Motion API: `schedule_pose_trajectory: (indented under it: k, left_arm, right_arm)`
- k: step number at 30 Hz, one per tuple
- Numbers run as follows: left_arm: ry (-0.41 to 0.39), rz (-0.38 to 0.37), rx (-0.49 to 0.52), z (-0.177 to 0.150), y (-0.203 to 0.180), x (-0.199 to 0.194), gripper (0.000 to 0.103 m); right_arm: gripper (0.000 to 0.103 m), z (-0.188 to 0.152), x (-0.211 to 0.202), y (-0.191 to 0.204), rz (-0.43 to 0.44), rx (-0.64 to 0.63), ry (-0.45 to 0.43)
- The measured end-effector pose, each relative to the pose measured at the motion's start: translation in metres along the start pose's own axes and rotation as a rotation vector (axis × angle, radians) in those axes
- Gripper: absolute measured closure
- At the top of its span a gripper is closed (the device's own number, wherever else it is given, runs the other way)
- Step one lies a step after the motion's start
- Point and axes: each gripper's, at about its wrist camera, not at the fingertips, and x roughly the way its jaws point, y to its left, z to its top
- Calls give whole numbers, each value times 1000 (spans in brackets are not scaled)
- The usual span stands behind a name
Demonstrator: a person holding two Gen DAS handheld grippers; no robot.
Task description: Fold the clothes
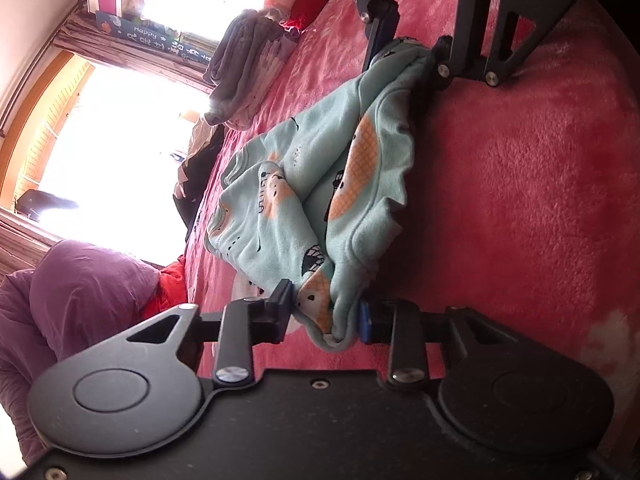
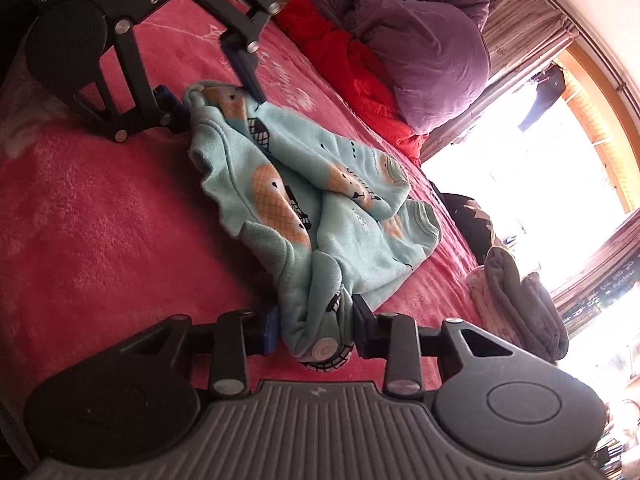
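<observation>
Bedroom, pink fleece bed (image 1: 520,200) carrying a crumpled mint printed garment (image 1: 320,168) mid-bed; grey clothes stack (image 1: 244,68) at 11 o'clock in the left wrist view, purple duvet (image 2: 432,40) at 1 o'clock in the right wrist view. Left gripper (image 1: 326,312) jaws clenched on one bunched edge, right gripper (image 2: 316,328) jaws clenched on the opposite edge. Best next: lift both evenly, pull apart to flatten cloth, avoid pinching extra layers.
</observation>
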Motion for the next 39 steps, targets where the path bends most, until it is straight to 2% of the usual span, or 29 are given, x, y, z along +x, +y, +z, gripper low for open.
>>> schedule_pose_trajectory:
  k: [2, 6, 9, 12, 15, 19, 23, 25, 30, 33, 39]
  left_arm:
    - [-5, -1, -24, 1, 6, -7, 80]
    - [-11, -31, -36, 1, 14, -23, 81]
    - [-24, -72, -7, 2, 16, -41, 81]
    - [-47, -130, -22, 1, 23, -64, 81]
    - [-72, -166, -57, 2, 36, -81, 81]
    - [-112, -156, -143, 5, 69, -86, 81]
    - [-162, -193, -318, -1, 110, -75, 80]
    - [-198, -227, -453, -9, 130, -63, 80]
    - [-281, -343, -846, -35, 171, -14, 80]
    - [-289, -403, -1060, -49, 188, 25, 80]
    - [-284, -514, -1368, -70, 200, 96, 80]
  right_arm:
    - [70, 3, -3, -5, 20, 34, 10]
    - [71, 11, -19, -16, 52, 77, 3]
    - [71, 15, -35, -23, 102, 103, -2]
    - [71, 17, -54, -30, 168, 123, 8]
    - [71, 22, -77, -32, 159, 93, 5]
    - [70, 36, -98, -45, 98, 84, -34]
    - [69, 46, -93, -73, 70, 134, -87]
    - [69, 46, -86, -90, 83, 198, -107]
    - [66, 32, -56, -147, 158, 515, -193]
    - [65, 20, -24, -174, 218, 681, -213]
    - [59, -18, 53, -206, 337, 1084, -248]
